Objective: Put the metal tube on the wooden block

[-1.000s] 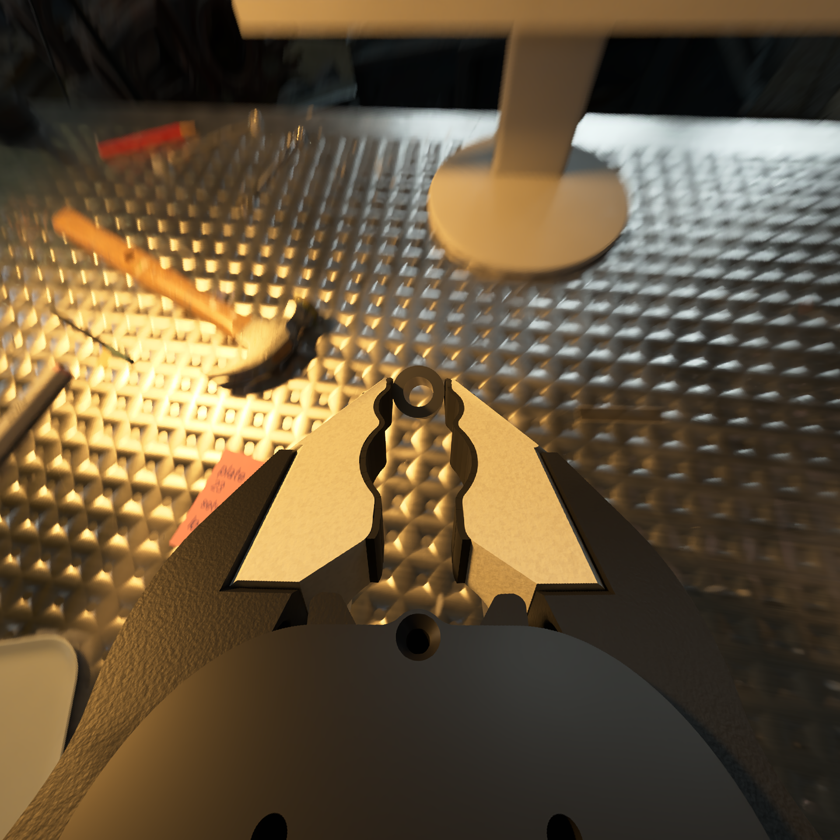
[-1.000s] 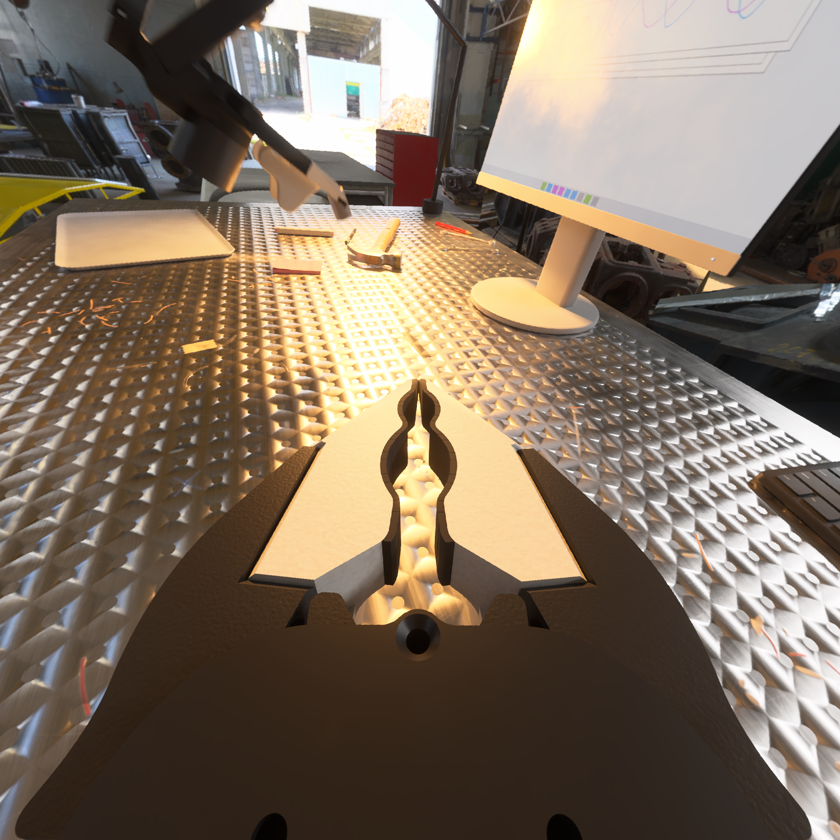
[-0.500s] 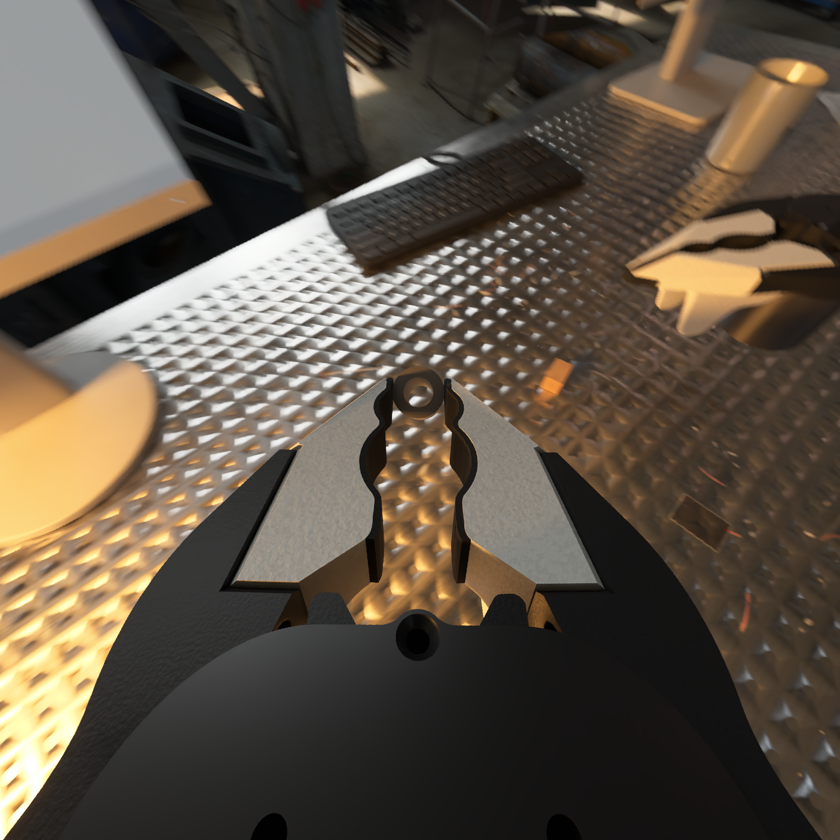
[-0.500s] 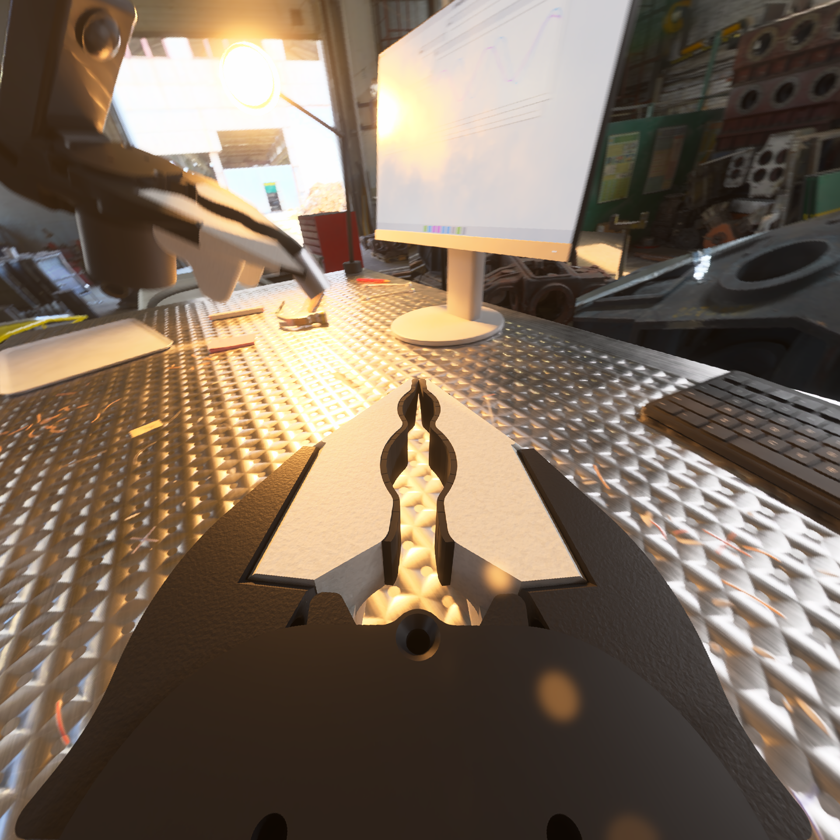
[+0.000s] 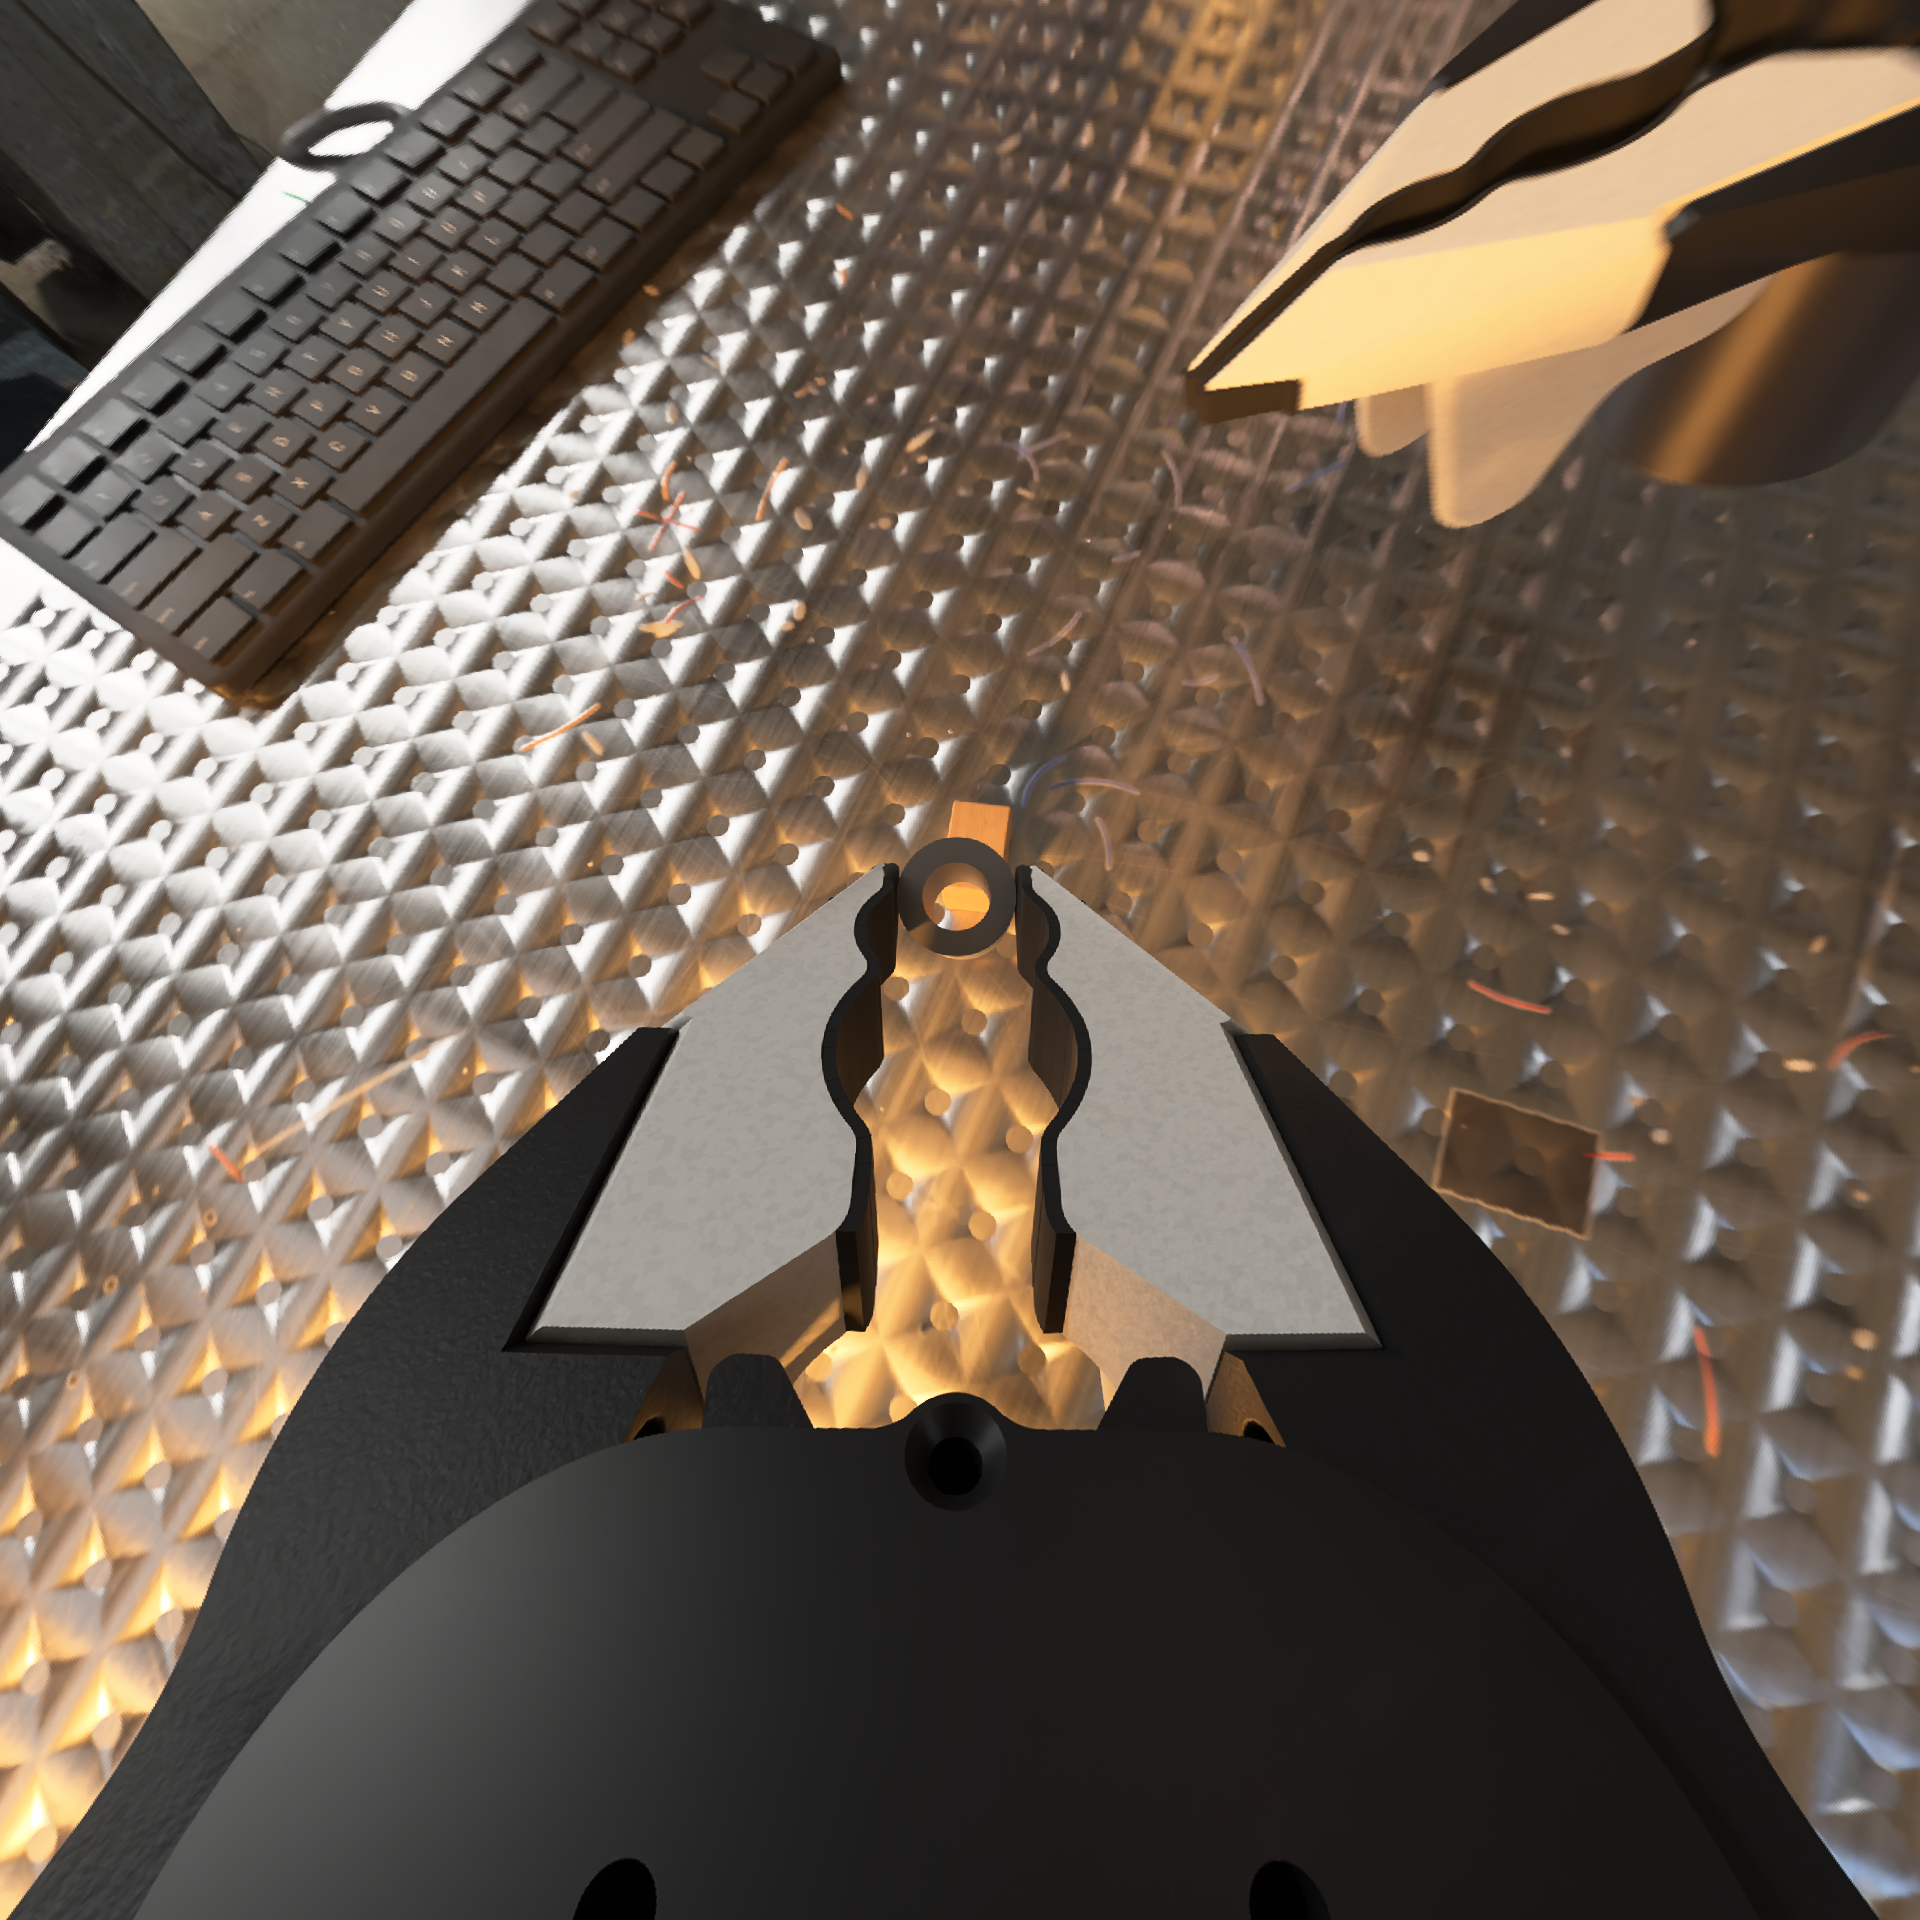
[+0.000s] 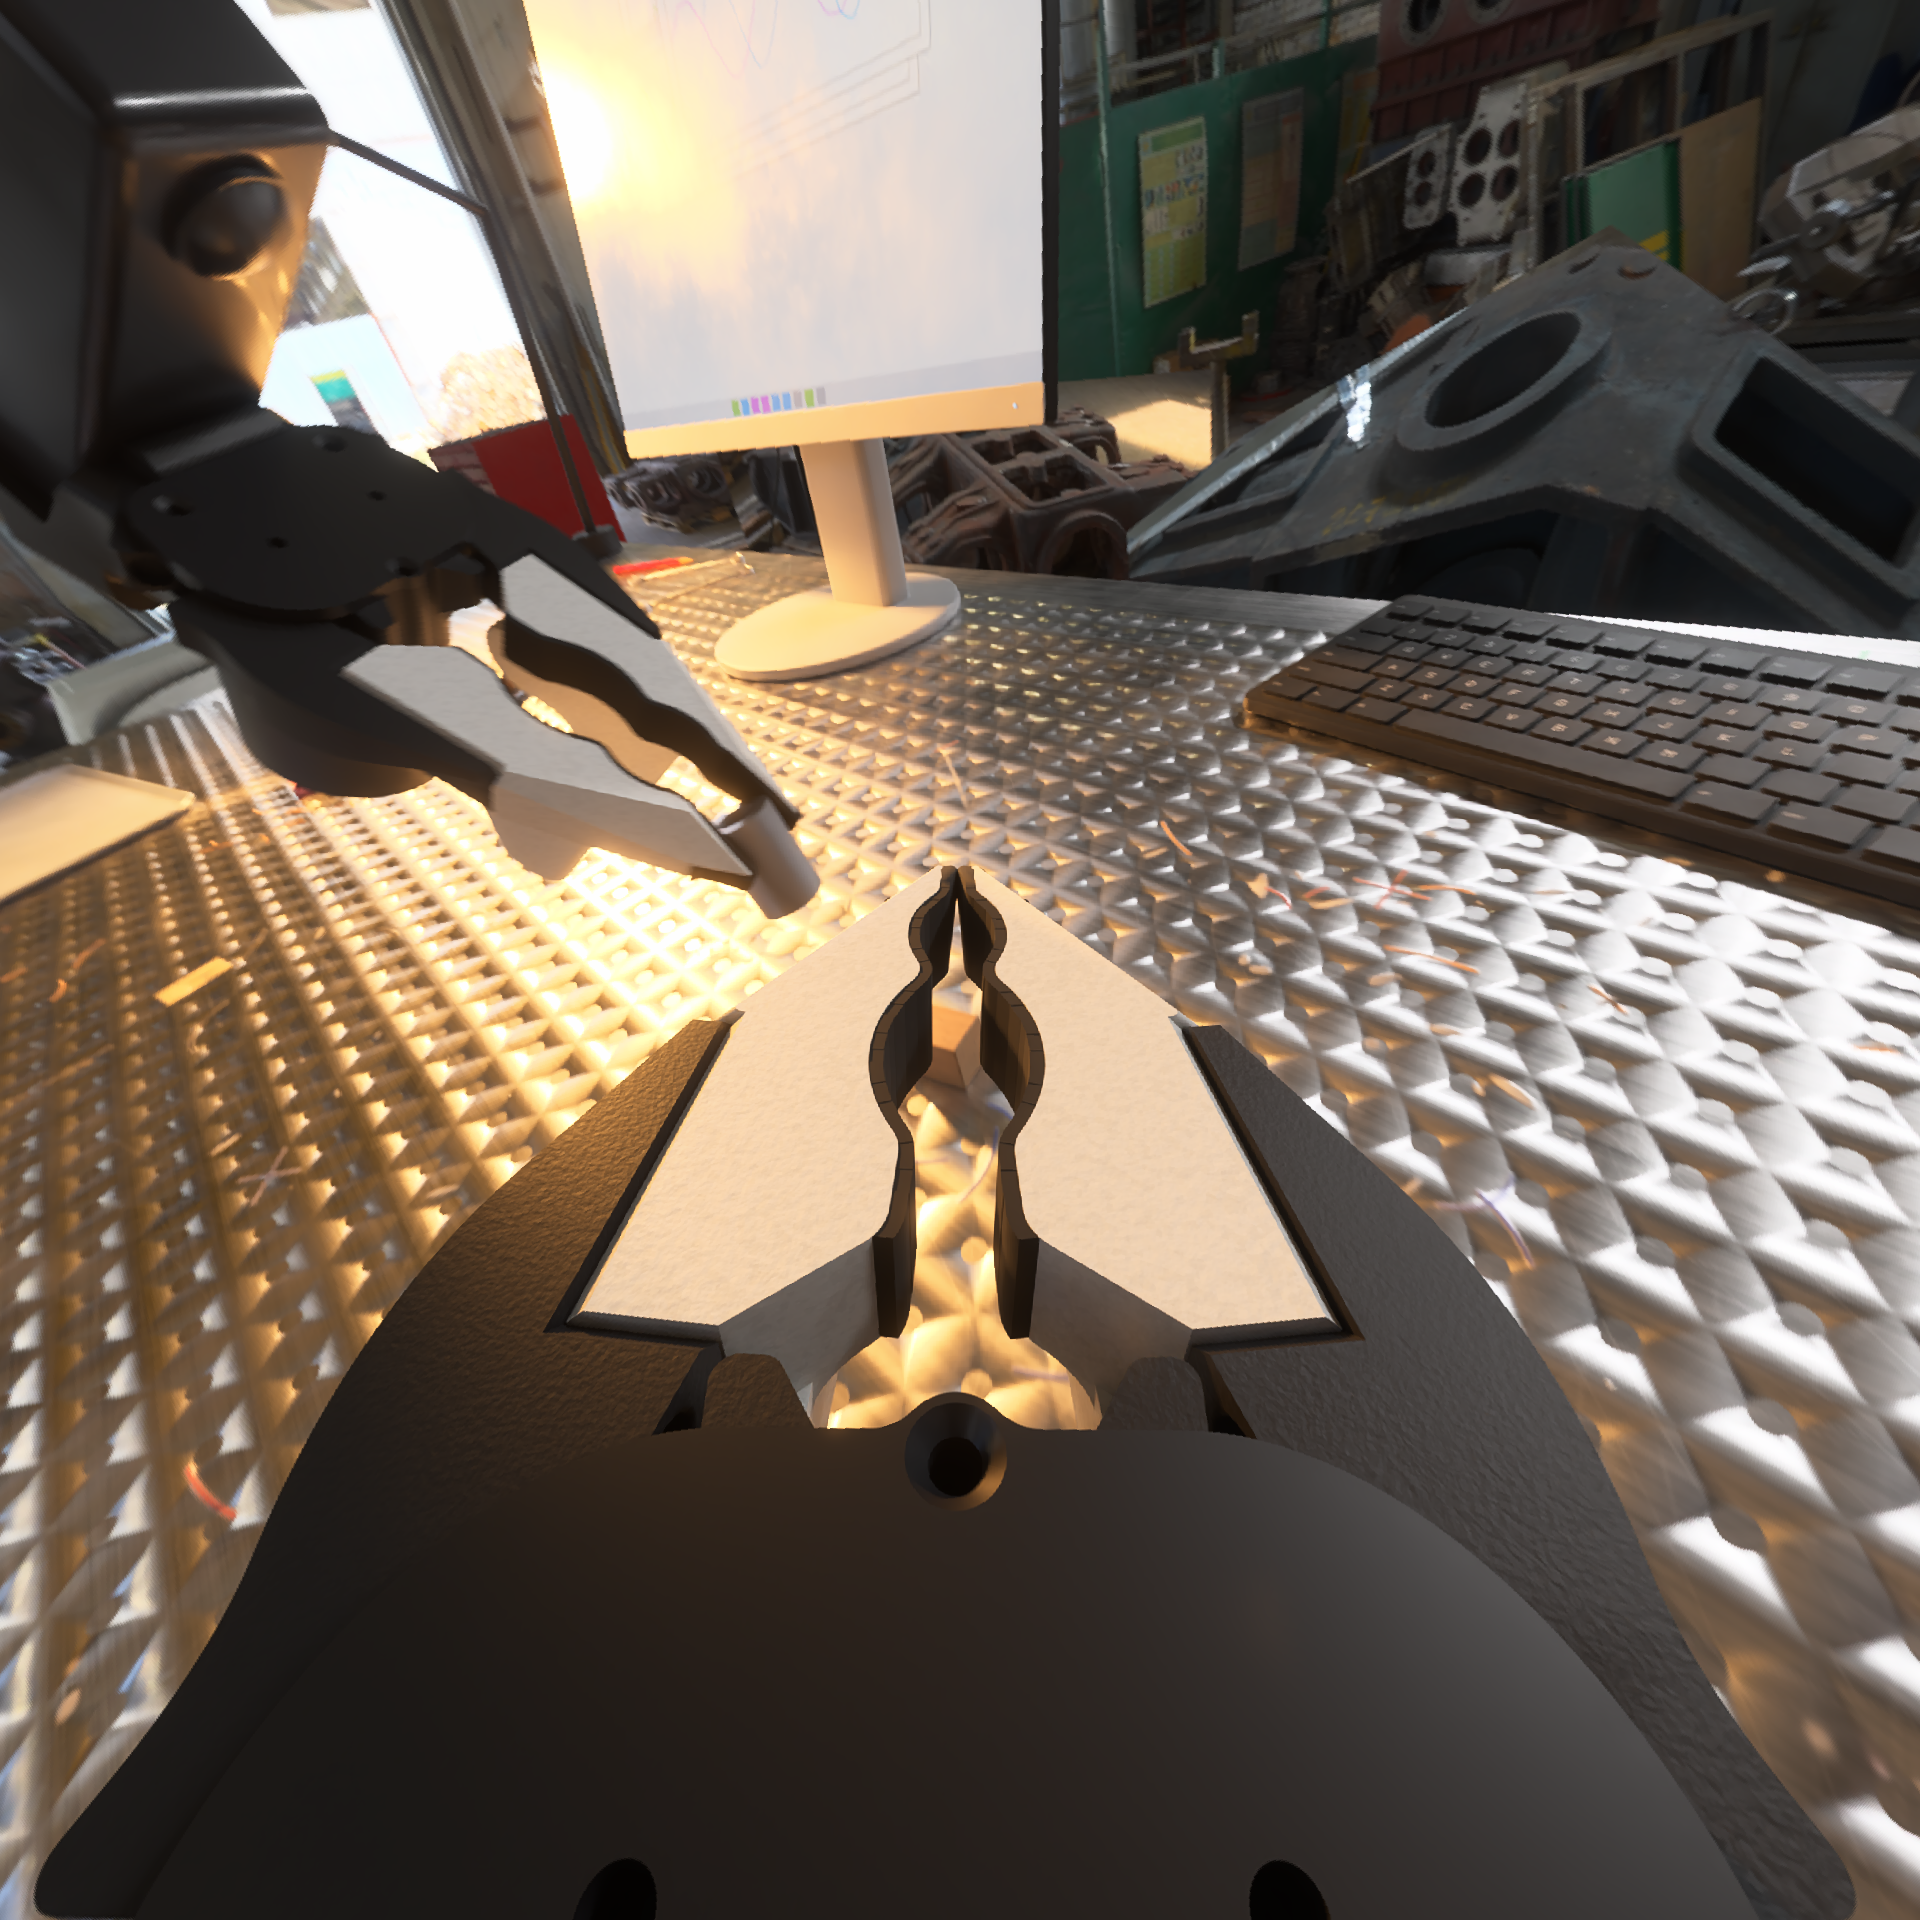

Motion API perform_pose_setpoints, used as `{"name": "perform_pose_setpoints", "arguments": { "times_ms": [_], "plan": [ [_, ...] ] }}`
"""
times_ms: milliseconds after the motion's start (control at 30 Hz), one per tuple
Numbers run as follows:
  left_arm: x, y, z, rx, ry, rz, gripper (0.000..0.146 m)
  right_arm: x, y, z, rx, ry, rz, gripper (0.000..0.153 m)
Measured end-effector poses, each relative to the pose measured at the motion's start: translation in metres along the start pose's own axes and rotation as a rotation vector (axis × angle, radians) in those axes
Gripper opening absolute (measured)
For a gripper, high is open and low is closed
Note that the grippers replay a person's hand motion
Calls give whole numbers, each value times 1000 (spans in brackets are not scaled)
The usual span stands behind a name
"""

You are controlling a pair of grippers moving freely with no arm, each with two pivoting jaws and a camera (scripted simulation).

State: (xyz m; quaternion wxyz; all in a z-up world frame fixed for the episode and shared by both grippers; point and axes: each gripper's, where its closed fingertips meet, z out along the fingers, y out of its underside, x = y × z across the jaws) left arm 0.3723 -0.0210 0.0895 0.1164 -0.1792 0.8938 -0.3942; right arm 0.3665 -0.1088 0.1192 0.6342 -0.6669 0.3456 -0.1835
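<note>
My left gripper [image 5: 954, 878] is shut on the metal tube [image 5: 997, 914], which I see end-on at its fingertips. The small wooden block [image 5: 979, 821] lies on the table just beyond the tube and also shows through its bore. In the right wrist view the left gripper [image 6: 764, 821] comes in from the left, tilted down, with the tube [image 6: 779, 868] sticking out of its tips above the table. My right gripper [image 6: 958, 878] is shut and empty. The block [image 6: 951, 1044] shows through the gap between its fingers. The right gripper [image 5: 1205, 390] also shows at the upper right of the left wrist view.
The table [image 5: 312, 935] is embossed metal strewn with small shavings. A black keyboard [image 5: 416, 312] lies near its edge; it also shows in the right wrist view [image 6: 1610, 717]. A white monitor [image 6: 821, 208] stands behind. A dark flat square [image 5: 1517, 1158] lies right of the block. A white tray [image 6: 73, 821] is at the far left.
My left gripper has swung right and tipped downward with the tube, from the monitor base past the keyboard to over the block. The right gripper has turned right; the two are now close.
</note>
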Motion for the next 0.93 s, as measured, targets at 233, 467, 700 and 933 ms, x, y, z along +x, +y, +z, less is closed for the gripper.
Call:
{"name": "perform_pose_setpoints", "arguments": {
  "times_ms": [233,467,700,933],
  "plan": [
    [-1,10,50,-172,-53,161,22,-2,17,-26,-73,98,-105,0],
    [5,17,73,-248,-28,258,43,0,26,-38,-120,152,-161,0],
    [-10,22,81,-260,-88,348,51,1,30,-39,-149,175,-207,0],
    [-3,-1,61,-84,4,193,56,-1,30,-29,-154,150,-222,0]
  ]
}}
